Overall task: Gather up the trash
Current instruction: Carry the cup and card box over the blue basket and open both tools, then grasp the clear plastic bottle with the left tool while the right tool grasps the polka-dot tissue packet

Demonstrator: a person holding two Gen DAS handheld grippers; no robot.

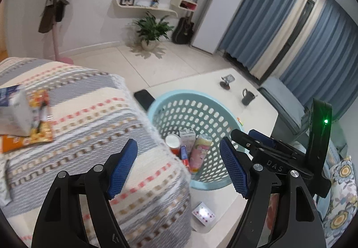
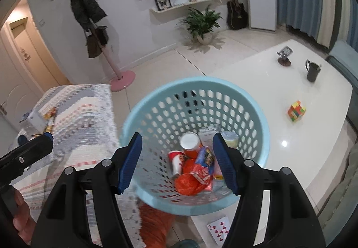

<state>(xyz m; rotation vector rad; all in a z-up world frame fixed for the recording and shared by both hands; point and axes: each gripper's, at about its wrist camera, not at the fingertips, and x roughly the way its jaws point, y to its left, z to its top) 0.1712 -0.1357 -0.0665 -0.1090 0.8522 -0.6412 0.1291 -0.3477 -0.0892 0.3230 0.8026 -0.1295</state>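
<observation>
My right claw [image 2: 176, 164] hung spread wide and empty over the blue basket [image 2: 257, 113], the collected trash [image 2: 194, 171] lying between its fingers. My left claw [image 1: 177, 169], also spread, hovered left of the basket, the carton and wrappers [image 1: 26, 118] far left on the striped blanket [image 1: 94, 113].

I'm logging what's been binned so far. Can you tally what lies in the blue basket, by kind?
In the blue basket, as far as the right wrist view shows:
Cups or cans: 3 (white-lidded orange can, red-and-white paper cup, pink can)
Cartons or boxes: 2 (white carton, blue box)
Orange-red wrappers: 2
Total: 7, though some may be hidden.
</observation>
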